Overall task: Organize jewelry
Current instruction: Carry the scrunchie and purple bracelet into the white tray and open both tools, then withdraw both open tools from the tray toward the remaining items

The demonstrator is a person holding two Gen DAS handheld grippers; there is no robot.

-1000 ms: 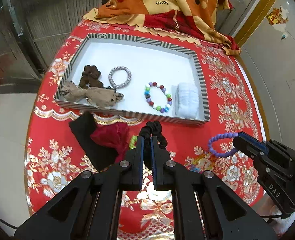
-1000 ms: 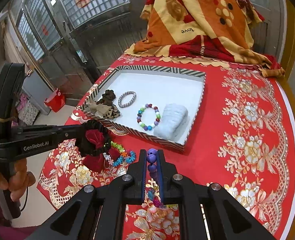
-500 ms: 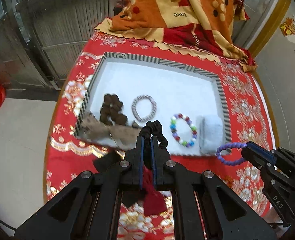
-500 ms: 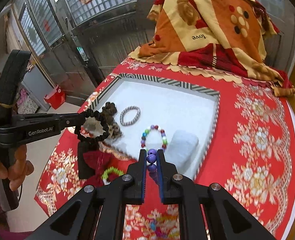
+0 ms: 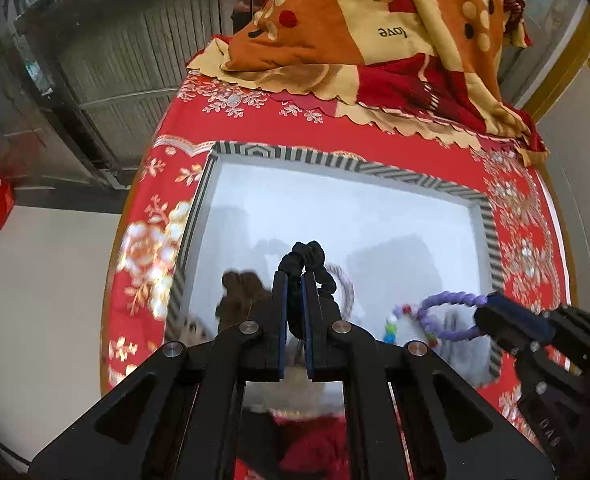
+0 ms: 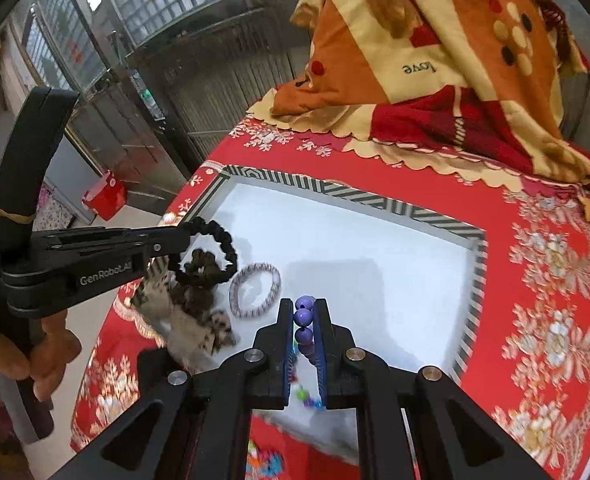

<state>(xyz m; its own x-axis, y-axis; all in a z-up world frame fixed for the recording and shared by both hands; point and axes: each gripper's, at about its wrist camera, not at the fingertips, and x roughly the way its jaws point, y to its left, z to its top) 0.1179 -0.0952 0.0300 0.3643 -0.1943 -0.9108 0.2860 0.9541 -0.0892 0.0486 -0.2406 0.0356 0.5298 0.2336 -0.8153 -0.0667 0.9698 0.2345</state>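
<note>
Right wrist alone shows hand (image 6: 23, 360); grippers clamp black scrunchie (image 5: 307, 264), purple bracelet (image 6: 305, 320).

An orange-and-red blanket (image 6: 447, 64) lies heaped on the red floral tablecloth (image 6: 543, 280).

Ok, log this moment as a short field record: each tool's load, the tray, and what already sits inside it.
left tool: shut on black scrunchie, held over the tray's left part
right tool: shut on purple bead bracelet, held over the tray
tray: striped rim, white floor, on red tablecloth
in tray: silver bracelet, brown scrunchie, multicolour bead bracelet
behind tray: orange blanket
</note>
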